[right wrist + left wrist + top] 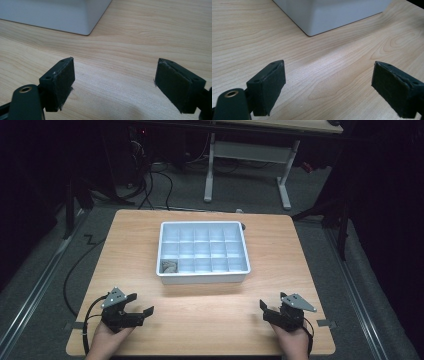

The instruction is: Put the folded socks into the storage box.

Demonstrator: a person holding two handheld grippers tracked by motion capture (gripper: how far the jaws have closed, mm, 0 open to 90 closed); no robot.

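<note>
While both hands rest at the near edge of the wooden table [200,320], the left gripper [137,309] and the right gripper [267,311] sit well apart, each with its jaws spread wide and nothing between them. From the left gripper, the white divided tray [203,277] lies ahead and off to its right; from the right gripper, it lies ahead and off to its left. In the left gripper view a rounded tray corner [310,31] shows beyond the jaws, with bare wood in between. The right gripper view shows much the same, its tray corner [86,31] up and to the left of the open jaws. One small grey object [169,266] sits in the tray's near-left compartment, the one closest to the left gripper; I cannot tell what it is. Open tabletop runs between the two grippers and up to the tray's near wall. I count one tray, two grippers, one grey object. Beyond the far table edge stands a white-legged desk [250,155] on grey floor.
</note>
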